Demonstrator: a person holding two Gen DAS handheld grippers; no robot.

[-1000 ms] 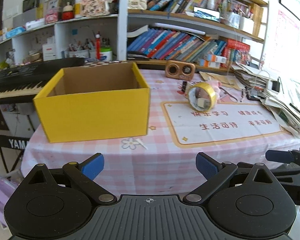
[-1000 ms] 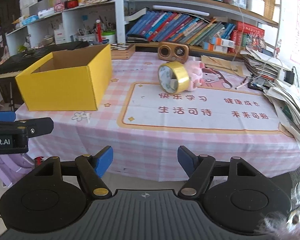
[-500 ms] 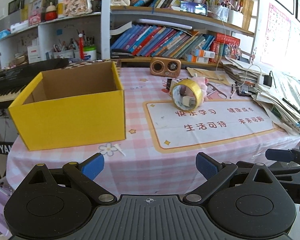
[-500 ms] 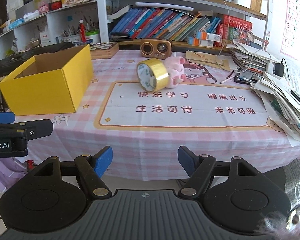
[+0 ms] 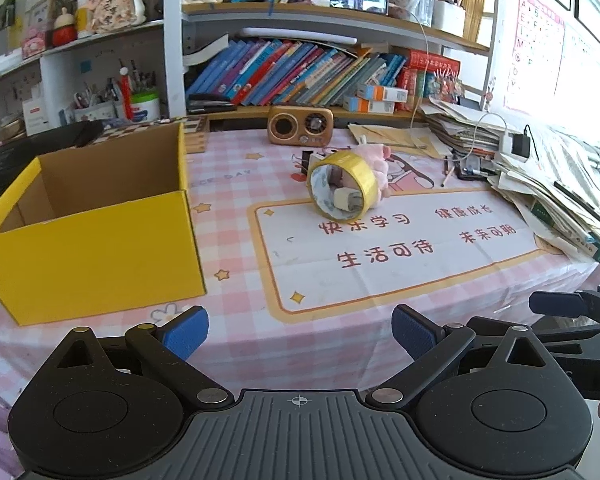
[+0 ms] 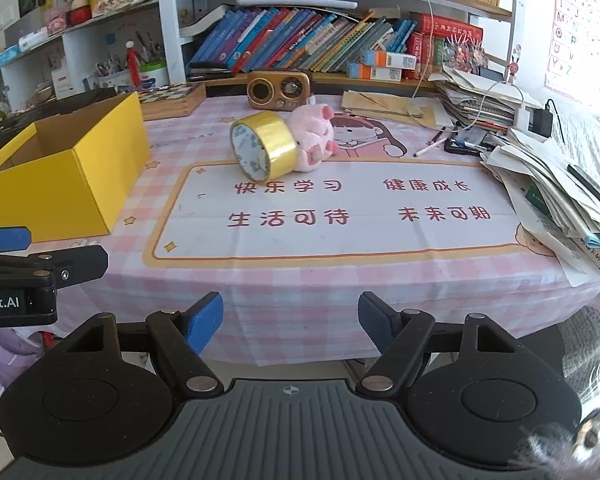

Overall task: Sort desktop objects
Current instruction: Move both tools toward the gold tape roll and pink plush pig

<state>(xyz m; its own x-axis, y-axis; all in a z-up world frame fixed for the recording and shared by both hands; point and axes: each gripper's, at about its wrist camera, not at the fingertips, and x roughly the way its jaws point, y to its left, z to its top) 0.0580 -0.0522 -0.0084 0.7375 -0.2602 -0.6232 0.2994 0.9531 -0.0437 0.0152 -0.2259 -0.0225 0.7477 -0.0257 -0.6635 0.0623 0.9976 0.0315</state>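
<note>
Two grippers are in your hands, and both hover off the near edge of the table (image 6: 300, 280) with nothing between their blue pads. Your left gripper (image 5: 300, 330) stands spread wide; your right gripper (image 6: 291, 314) is spread too, and its jaws have just been opening a little further, with nothing in them.

One yellow cardboard box (image 5: 88, 236) sits open-topped on the left part of the table, and the part of its inside that shows is bare. One roll of gold tape (image 6: 262, 148) stands on its edge near the middle of the table, at the far rim of the printed mat (image 6: 340, 216). One pink plush pig (image 6: 314, 136) lies just behind the roll and touches it. From the left wrist view you can see one small pale thing inside the roll's core; what it is cannot be told.

One wooden retro radio (image 6: 279, 89) stands further back, near the bookshelf. One heap of papers (image 6: 560, 184) covers the right edge of the table.
</note>
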